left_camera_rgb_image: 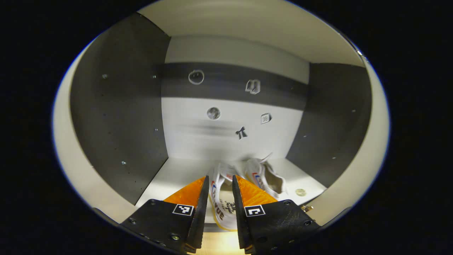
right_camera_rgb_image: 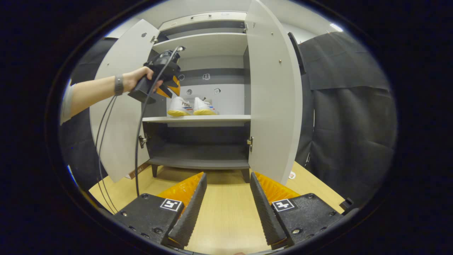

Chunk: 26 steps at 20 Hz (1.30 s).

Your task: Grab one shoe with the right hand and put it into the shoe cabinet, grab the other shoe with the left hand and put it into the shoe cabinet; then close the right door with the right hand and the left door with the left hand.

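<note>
Two white shoes with yellow soles stand side by side on the cabinet's middle shelf (right_camera_rgb_image: 198, 119): the left shoe (right_camera_rgb_image: 179, 106) and the right shoe (right_camera_rgb_image: 204, 106). A hand (right_camera_rgb_image: 136, 78) holds my left gripper (right_camera_rgb_image: 173, 90) just above and left of the left shoe. In the left gripper view that shoe (left_camera_rgb_image: 222, 198) shows through the gap of my left gripper (left_camera_rgb_image: 219, 177), whose jaws stand partly apart, and the other shoe (left_camera_rgb_image: 263, 177) lies to its right. My right gripper (right_camera_rgb_image: 228, 173) hangs open over the wooden table (right_camera_rgb_image: 226, 212), well back from the cabinet, holding nothing.
Both cabinet doors stand open, the left door (right_camera_rgb_image: 120, 117) and the right door (right_camera_rgb_image: 274, 106). Cables (right_camera_rgb_image: 136, 148) hang from the left gripper down to the table. Black cloth wall (right_camera_rgb_image: 350, 124) closes the right side. A small round disc (left_camera_rgb_image: 300, 192) lies on the shelf.
</note>
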Motion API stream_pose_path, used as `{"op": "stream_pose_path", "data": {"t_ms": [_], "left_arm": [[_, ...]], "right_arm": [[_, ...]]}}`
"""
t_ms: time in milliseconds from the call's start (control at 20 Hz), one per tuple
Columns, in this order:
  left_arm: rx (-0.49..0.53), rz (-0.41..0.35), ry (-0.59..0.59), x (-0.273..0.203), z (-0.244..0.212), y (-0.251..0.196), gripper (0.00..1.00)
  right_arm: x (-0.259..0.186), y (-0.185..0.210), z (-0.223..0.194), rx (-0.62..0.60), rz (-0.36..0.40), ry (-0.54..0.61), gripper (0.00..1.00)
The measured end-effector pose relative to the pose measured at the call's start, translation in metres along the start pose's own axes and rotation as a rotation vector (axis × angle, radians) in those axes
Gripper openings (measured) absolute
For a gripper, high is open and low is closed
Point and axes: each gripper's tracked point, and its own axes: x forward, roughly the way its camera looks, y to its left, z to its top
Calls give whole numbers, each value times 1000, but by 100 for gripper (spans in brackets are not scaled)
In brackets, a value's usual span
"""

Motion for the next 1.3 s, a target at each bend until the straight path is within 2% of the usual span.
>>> {"op": "stream_pose_path", "data": {"t_ms": [150,200,400,550,700,750,800,850,900,950,1150,1300], "left_arm": [[23,-46,-155,-64,-9,-6,38],[43,-45,-197,-84,-20,-6,42],[96,26,-306,-157,-89,-1,55],[107,48,-367,-207,-132,-12,58],[123,16,-367,-246,-168,-35,67],[127,23,-364,-255,-176,-38,82],[122,27,-358,-261,-186,-41,85],[108,33,-359,-268,-193,-43,86],[91,33,-363,-276,-201,-45,79],[81,31,-368,-282,-209,-47,87],[145,69,-357,-296,-229,-44,87],[138,50,-332,-299,-242,-51,87]], "right_arm": [[-4,1,6,-8,17,-5,79],[-7,2,10,-7,21,-16,78],[-20,4,29,-27,38,-63,78],[-29,7,37,-23,55,-78,78],[-39,12,43,-34,64,-94,78],[-43,15,44,-34,70,-100,78],[-47,18,44,-34,75,-103,78],[-51,21,44,-32,83,-103,78],[-56,22,43,-31,87,-101,78],[-60,21,43,-28,85,-101,78],[-74,4,51,-4,58,-104,78],[-84,-23,73,13,25,-132,81]]}}
